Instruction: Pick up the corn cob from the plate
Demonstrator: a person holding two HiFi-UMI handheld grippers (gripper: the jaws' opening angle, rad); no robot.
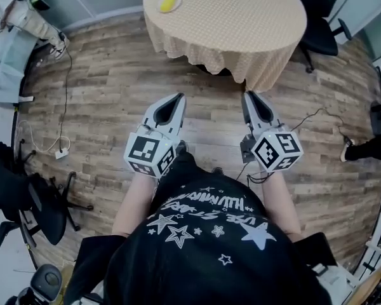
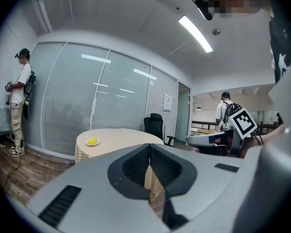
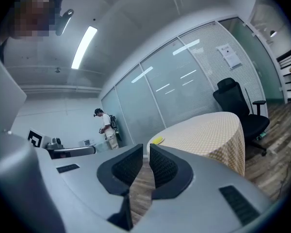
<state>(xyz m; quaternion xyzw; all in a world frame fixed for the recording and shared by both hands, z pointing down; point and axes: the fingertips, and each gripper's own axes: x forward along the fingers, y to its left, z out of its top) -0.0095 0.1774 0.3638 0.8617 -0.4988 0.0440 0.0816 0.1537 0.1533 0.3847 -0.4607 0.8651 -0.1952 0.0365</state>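
Note:
A yellow corn cob (image 1: pixel 168 2) lies on a small white plate (image 1: pixel 179 4) near the left edge of a round table (image 1: pixel 241 11) with a checked beige cloth, far ahead of me. Both grippers hang over the wooden floor, well short of the table. My left gripper (image 1: pixel 176 98) points toward the table, its jaws together and nothing between them. My right gripper (image 1: pixel 249 96) is beside it, also shut and empty. In the left gripper view the corn cob (image 2: pixel 92 141) shows small beyond the left gripper (image 2: pixel 149 145). In the right gripper view the corn cob (image 3: pixel 157 140) sits just above the right gripper (image 3: pixel 146 149).
A black office chair (image 1: pixel 320 18) stands behind the table at the right. More black chairs (image 1: pixel 25 202) crowd the left side. A cable and power strip (image 1: pixel 62 152) lie on the floor at the left. One person (image 2: pixel 19 101) stands by the glass wall, another person (image 2: pixel 228 111) farther right.

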